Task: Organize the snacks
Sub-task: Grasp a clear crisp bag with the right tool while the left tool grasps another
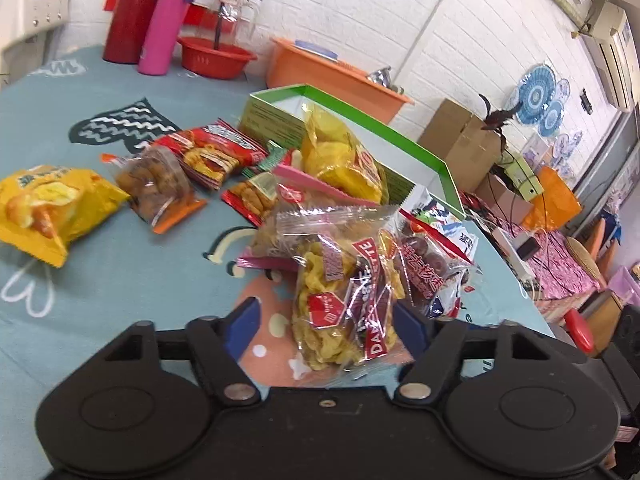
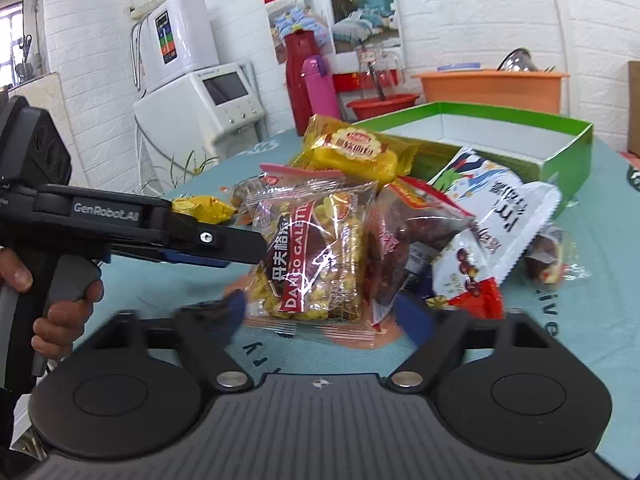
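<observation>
- Progress looks slight: the green box [image 1: 362,114] at the far side of the pile appears to hold nothing, as far as its white inside shows, though a yellow packet [image 1: 340,156] leans on its near wall.
- Snacks are all out on the table: a clear packet of yellow crisps [image 1: 340,304] nearest, a dark red packet [image 1: 424,264] and a white packet [image 2: 496,216] beside it, a red packet [image 1: 216,152], a clear packet of brown pieces [image 1: 156,184] and a yellow bag [image 1: 44,204] lying well apart to one side.
- Left gripper [image 1: 326,320] has its jaws apart around the near end of the crisp packet; one pad seems to touch the wrapper, the other stands clear, so I judge nothing clamped yet.
- Right gripper [image 2: 324,314] also stands with jaws apart, low before the same packet, holding nothing.
- Remaining, by my reckoning: nearly every packet must go into the box.
- Table wears a blue-green cloth [image 1: 120,280] with cartoon prints.
- Room has white brick walls; a pink bottle [image 1: 164,28], a red flask [image 1: 132,12], a red bowl [image 1: 216,58] and an orange tub [image 1: 320,72] stand beyond, and a white machine [image 2: 200,92] is by the wall.
</observation>
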`<state>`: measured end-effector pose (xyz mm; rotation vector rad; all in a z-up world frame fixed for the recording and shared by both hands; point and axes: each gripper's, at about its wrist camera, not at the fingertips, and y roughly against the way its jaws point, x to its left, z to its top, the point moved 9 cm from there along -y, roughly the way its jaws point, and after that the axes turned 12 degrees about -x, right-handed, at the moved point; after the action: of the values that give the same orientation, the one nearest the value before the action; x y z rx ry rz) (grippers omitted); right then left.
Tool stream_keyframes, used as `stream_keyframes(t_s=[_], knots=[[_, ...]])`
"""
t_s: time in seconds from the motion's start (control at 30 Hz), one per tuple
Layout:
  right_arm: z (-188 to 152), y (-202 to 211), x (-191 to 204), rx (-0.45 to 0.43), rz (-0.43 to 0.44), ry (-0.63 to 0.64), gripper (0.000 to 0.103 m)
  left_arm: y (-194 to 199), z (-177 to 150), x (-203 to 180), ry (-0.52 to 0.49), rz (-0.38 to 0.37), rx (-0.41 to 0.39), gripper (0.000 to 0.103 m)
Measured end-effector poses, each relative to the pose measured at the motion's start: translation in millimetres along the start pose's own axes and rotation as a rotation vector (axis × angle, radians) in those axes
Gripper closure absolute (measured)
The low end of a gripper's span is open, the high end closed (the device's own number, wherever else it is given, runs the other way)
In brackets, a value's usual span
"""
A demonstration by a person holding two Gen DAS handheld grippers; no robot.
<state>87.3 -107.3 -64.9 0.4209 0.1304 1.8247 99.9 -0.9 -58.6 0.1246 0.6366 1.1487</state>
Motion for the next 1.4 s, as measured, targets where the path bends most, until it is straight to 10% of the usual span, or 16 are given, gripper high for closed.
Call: stream_keyframes(t_s=[0.67,0.87,1.2,1.4], knots=[[-1.1,4.7,0.7,0.014,-0.026,-0.005,0.021,-15.8,-9.8,6.3,0.023,-0.046,0.068,0.040],[-8.4,-17.0,-7.9,0.040,-0.034,-0.042,0.011,-12.4,-10.3,12.0,0.032,-0.021,0.054,0.037],[-15.5,1.9,4.0,0.077,0.022,-0.099,0.039,2.6,-18.6,3.7,0.019,-0.047,0.058,0.042],[22.4,29.6,15.7,-0.070,0.006,-0.015,0.050,28.5,15.9,-24.3,-0.006,-0.100,-0.056,0.044]])
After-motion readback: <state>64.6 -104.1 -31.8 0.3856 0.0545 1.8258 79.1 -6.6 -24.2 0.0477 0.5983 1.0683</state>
